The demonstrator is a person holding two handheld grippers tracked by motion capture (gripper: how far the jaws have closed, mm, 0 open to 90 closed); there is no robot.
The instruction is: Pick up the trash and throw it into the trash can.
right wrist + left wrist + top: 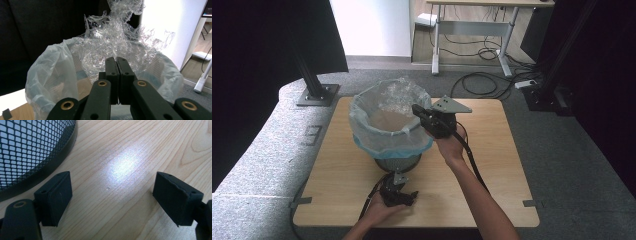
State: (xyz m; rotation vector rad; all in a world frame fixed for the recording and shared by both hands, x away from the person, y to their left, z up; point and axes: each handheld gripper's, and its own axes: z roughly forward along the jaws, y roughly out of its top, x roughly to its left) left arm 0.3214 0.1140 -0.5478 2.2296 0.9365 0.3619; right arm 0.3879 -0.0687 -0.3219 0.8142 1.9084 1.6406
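A black mesh wastebasket (pixel 398 161) is standing just left of centre in the high view, on the wooden bench (pixel 492 165), and a pale translucent bag liner (pixel 362 131) is draping over its rim, with a crumpled clear part (pixel 399 92) of the plastic rising at the far side. The right gripper (pixel 416 108) is hovering at the basket's right rim near the middle of the frame, pointing left over the opening; in the right gripper view its two black jaws are pressing flat against each other with nothing visible between them, and the liner (pixel 52 72) and crinkled plastic (pixel 117 37) are showing beyond them. The left gripper (pixel 409 197) is sitting low at the bottom centre of the high view, just in front of the basket's base; in the left gripper view its jaws are standing wide apart over bare wood (pixel 120 170), holding nothing, with the mesh wall (pixel 30 147) curving through the upper left corner.
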